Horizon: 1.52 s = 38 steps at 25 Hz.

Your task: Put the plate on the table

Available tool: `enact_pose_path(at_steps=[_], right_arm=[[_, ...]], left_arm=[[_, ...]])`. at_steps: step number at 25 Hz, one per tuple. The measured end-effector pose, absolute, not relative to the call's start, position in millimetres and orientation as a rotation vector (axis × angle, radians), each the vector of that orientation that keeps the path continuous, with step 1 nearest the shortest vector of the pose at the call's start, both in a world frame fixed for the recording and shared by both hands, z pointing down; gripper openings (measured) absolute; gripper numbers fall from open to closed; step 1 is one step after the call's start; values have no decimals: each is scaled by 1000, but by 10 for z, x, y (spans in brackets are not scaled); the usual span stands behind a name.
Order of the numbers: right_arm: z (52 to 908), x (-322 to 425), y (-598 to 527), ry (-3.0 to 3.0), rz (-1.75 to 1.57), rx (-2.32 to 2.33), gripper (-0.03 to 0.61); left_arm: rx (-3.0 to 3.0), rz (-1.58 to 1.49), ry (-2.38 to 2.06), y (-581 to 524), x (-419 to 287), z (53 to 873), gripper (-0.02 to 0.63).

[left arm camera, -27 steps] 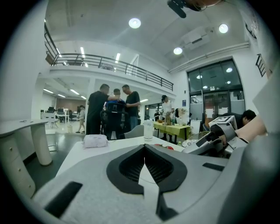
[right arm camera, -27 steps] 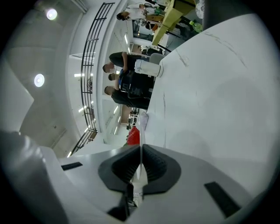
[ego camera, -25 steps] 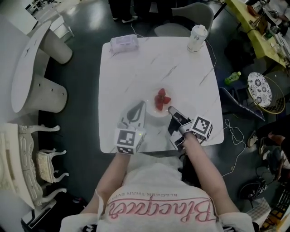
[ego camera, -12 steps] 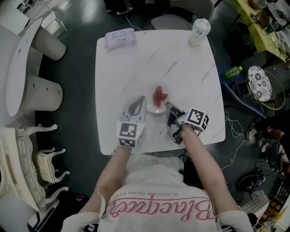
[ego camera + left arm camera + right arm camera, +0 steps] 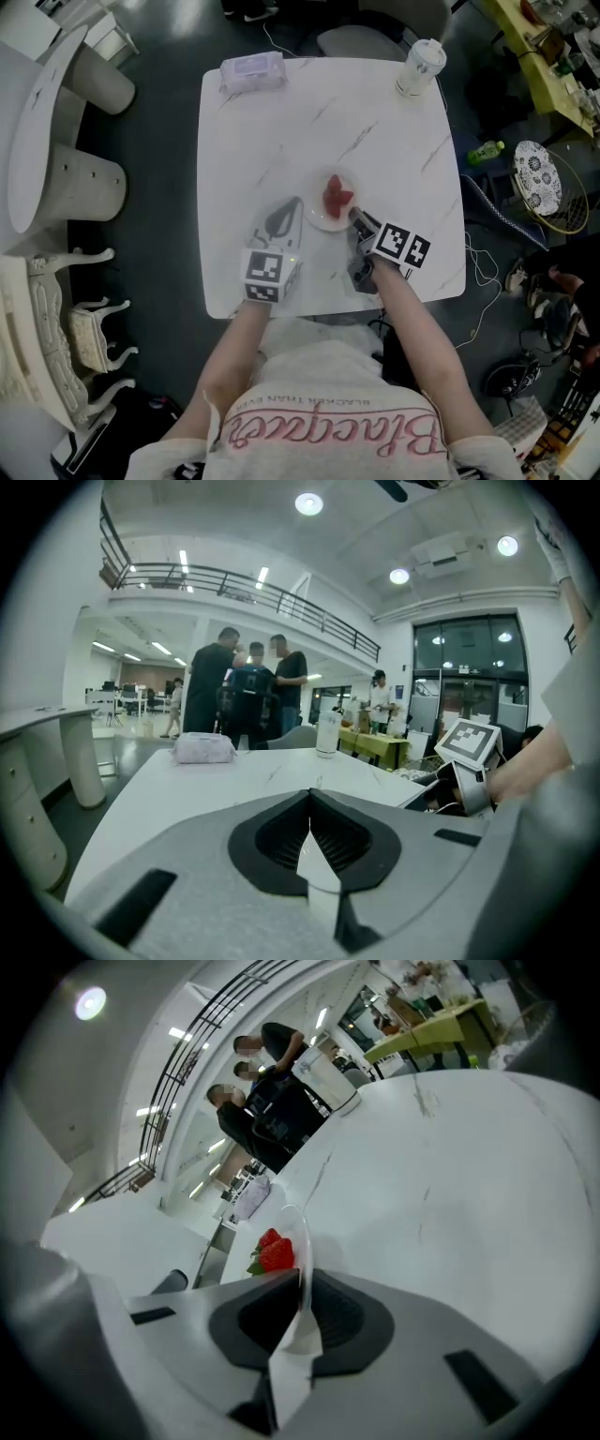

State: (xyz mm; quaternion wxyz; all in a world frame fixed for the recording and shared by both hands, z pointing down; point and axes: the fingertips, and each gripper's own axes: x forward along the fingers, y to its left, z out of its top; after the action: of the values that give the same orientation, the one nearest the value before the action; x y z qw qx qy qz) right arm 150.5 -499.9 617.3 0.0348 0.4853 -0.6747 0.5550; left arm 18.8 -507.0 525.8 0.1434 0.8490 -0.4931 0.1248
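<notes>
A small clear plate (image 5: 317,217) with red strawberries (image 5: 336,196) on it is over the near middle of the white marble table (image 5: 281,122). My right gripper (image 5: 355,218) is shut on the plate's near right rim. In the right gripper view the plate (image 5: 298,1227) runs edge-on between the jaws of the right gripper (image 5: 299,1281), with the strawberries (image 5: 273,1252) just left of it. My left gripper (image 5: 293,208) sits close to the plate's left side. The left gripper (image 5: 309,801) is shut with nothing in it. I cannot tell whether the plate touches the table.
A lidded white cup (image 5: 418,67) stands at the table's far right corner and a pack of wipes (image 5: 253,70) at the far left. A chair (image 5: 367,40) is behind the table. Several people (image 5: 246,691) stand beyond it. Another white table (image 5: 42,131) is at left.
The right gripper and the plate have moved a little farther in from the table's near edge. The left gripper stays beside the plate.
</notes>
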Motion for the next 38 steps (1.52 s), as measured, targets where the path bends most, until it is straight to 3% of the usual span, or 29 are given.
enact_pose_path(at_steps=[7, 16, 26, 33, 38], right_arm=[[6286, 1639, -5055, -1943, 1274, 1528, 76], [6341, 1672, -5070, -1874, 1080, 1533, 98], [6195, 1662, -5033, -1995, 1089, 1501, 108], [5517, 1527, -4844, -2272, 1040, 1494, 108], [5000, 1489, -4680, -2409, 1035, 1512, 62]], left_arm=[[2430, 367, -1430, -5067, 124, 5277, 5], [2422, 362, -1444, -5070, 50, 5286, 5], [2466, 349, -1413, -4986, 126, 5175, 5], [2539, 300, -1413, -4854, 163, 4931, 5], [2620, 273, -1358, -4732, 321, 4734, 5]])
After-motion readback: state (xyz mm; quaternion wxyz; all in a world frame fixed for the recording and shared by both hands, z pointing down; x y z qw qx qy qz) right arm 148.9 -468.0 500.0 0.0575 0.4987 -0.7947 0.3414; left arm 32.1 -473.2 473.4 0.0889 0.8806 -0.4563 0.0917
